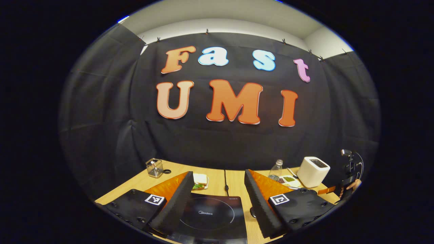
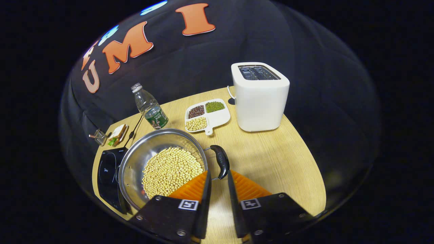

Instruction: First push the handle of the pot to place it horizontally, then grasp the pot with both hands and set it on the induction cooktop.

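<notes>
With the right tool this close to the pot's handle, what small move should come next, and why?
Probably nudge the right tool forward against the handle to swing it sideways. The handle sits just ahead of the nearly closed tool, with nothing gripped, and the pot of beans stands beside the cooktop, not on it. The left tool hovers open over the cooktop.

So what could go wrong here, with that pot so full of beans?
Three things, I'd guess. The right tool sits just at the tip of the pot handle; a hard push could slide the whole pot rather than turn the handle. The soybeans lie loose, so a tilted lift could spill them. The water bottle and bean tray stand close behind and could get knocked.
</notes>
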`<state>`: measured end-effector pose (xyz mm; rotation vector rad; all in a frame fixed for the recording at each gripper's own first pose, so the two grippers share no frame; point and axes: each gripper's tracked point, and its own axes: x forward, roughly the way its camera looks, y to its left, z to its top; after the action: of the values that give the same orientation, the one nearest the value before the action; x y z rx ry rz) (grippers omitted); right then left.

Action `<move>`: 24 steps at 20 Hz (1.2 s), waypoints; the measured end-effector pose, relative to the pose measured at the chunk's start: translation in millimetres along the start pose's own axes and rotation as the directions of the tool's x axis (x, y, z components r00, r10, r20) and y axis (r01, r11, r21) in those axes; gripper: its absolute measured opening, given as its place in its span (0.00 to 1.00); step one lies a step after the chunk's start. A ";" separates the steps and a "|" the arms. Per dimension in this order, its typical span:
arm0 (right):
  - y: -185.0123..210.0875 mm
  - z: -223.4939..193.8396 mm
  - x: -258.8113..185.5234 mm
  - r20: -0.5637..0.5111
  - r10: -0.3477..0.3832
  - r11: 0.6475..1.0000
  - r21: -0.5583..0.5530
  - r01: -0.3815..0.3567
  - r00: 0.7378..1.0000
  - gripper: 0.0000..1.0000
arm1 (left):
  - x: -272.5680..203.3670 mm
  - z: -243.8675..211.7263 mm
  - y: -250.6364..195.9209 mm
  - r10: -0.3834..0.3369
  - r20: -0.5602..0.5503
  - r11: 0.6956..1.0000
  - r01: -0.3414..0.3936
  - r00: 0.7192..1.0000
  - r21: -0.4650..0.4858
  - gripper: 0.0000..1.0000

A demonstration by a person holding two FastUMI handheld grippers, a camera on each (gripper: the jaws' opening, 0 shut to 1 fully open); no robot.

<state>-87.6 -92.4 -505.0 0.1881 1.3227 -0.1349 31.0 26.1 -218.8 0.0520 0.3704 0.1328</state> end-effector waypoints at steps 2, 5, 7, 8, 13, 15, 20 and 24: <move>5.2 6.2 -2.3 0.020 0.006 1.000 -0.030 -0.005 1.000 0.54 | 11.7 -22.8 -22.1 -0.050 -0.085 0.999 0.050 0.995 0.005 0.97; 14.6 11.0 0.2 0.030 0.014 0.998 -0.057 -0.012 0.999 0.72 | 24.7 -57.6 -58.3 -0.124 -0.203 0.992 0.126 0.971 0.000 0.97; 8.5 14.3 4.1 0.037 -0.019 0.998 -0.057 0.021 0.999 0.77 | 29.2 -77.4 -83.4 -0.171 -0.267 0.984 0.179 0.948 0.006 0.98; 5.0 15.9 4.9 0.040 -0.034 0.998 -0.055 0.037 0.999 0.77 | 30.8 -88.0 -89.8 -0.184 -0.293 0.980 0.196 0.938 0.012 0.97; -0.2 11.3 5.0 0.032 -0.042 0.997 -0.071 0.044 0.999 0.78 | 50.7 -134.8 -116.9 -0.216 -0.428 0.972 0.235 0.878 -0.009 0.96; 0.1 5.1 6.1 0.021 -0.042 0.994 -0.095 0.043 0.999 0.78 | 65.3 -161.3 -114.3 -0.182 -0.497 0.976 0.219 0.849 0.016 0.95; 2.4 2.9 10.7 0.020 -0.042 0.992 -0.118 0.044 0.999 0.78 | 92.3 -232.6 -124.5 -0.173 -0.652 0.981 0.185 0.738 -0.050 0.86; 0.9 0.2 17.4 0.010 -0.049 0.991 -0.124 0.050 0.999 0.78 | 99.7 -253.8 -132.0 -0.180 -0.671 0.981 0.185 0.719 -0.065 0.84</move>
<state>-83.0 -91.3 -521.7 0.0495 1.3252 -0.0946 46.5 -84.0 -500.6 -0.0315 1.1121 -0.0562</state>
